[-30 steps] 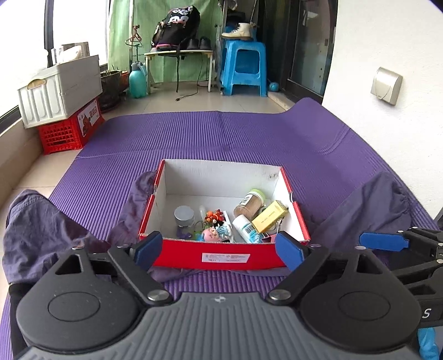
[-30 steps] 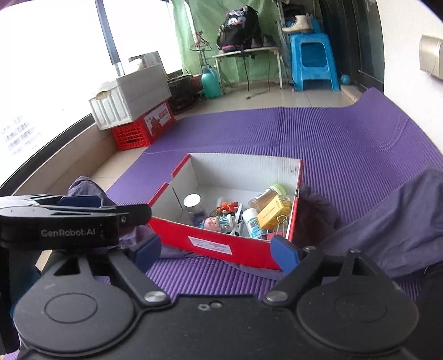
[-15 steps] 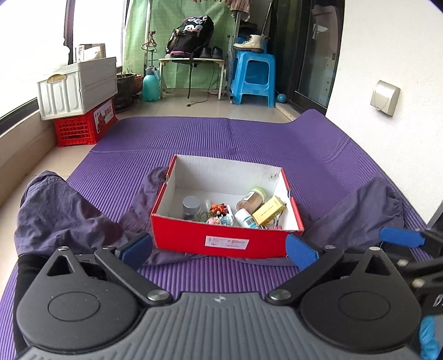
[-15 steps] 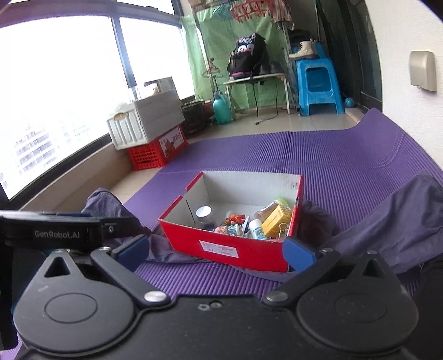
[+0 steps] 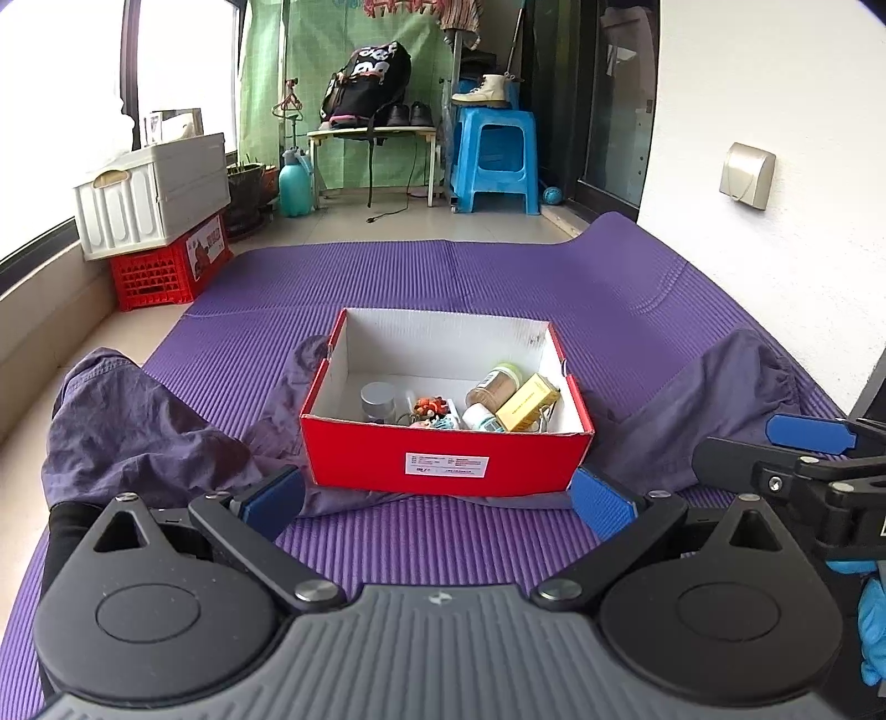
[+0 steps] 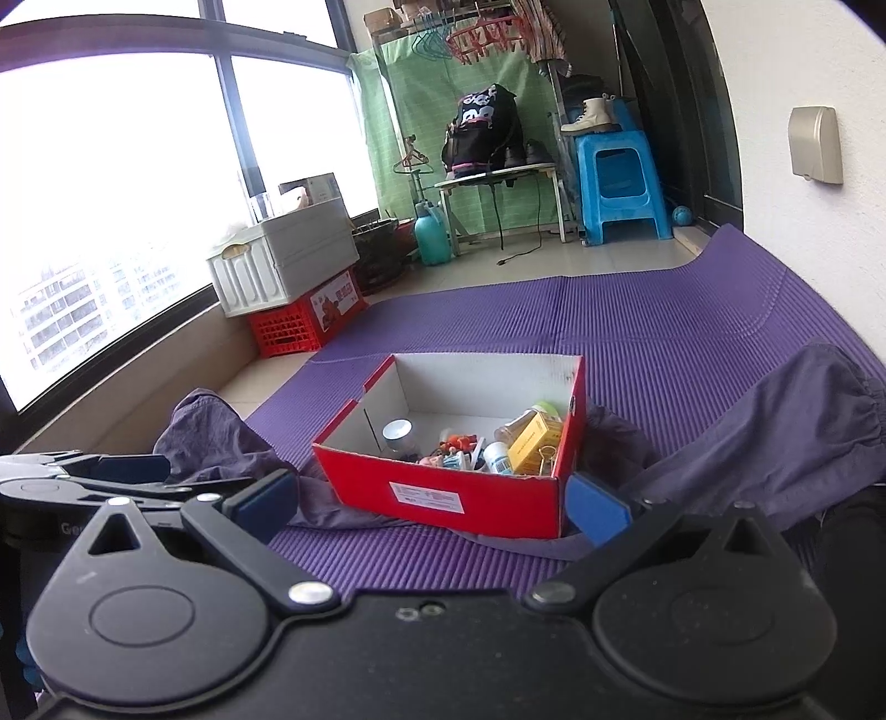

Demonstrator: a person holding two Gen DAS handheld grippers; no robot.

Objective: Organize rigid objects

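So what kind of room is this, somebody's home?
Most likely an enclosed home balcony or sunroom used for storage: big windows overlooking apartment blocks, a clothes-drying rack overhead, and a blue plastic stool holding a boot.

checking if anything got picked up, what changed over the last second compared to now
Both tongs pulled back and tilted up from the red cardboard box: it looks smaller and farther away, with more of the room in view. The left tongs and right tongs are wide open and empty; nothing was grabbed or released. The yellow carton, brown jar and small toys lie in the box as before, on the purple ribbed mat.
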